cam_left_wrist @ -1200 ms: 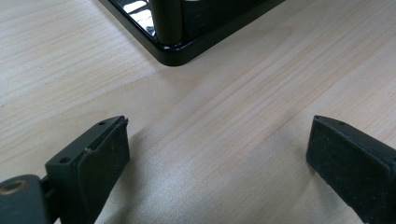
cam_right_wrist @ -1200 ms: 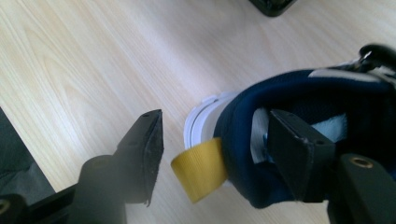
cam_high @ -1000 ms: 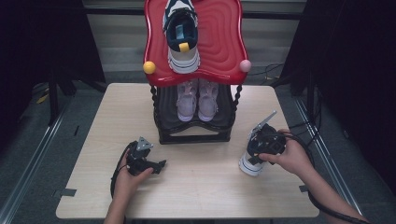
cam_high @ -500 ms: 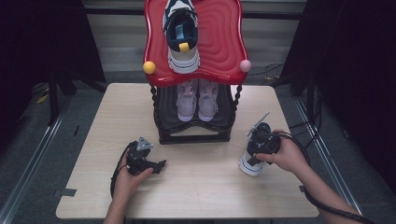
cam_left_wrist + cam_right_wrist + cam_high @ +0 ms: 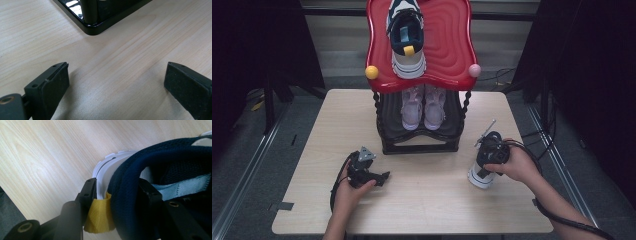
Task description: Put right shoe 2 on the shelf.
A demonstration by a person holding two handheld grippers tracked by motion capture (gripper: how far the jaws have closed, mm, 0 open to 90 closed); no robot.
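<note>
The navy and white shoe stands on the bench near its right edge, in front of the rack. In the right gripper view, the right hand-held gripper has its jaws on the heel collar: one jaw sits outside at the yellow pull tab, the other inside the shoe, and they have just been closing on the heel between them. The high view shows the same shoe as a white sole under the right hand. The left hand-held gripper rests low over bare wood with its jaws wide apart and nothing between them, near a corner of the black rack. On the rack's red top tray lies a matching navy shoe; the lower shelf holds a pink pair.
</note>
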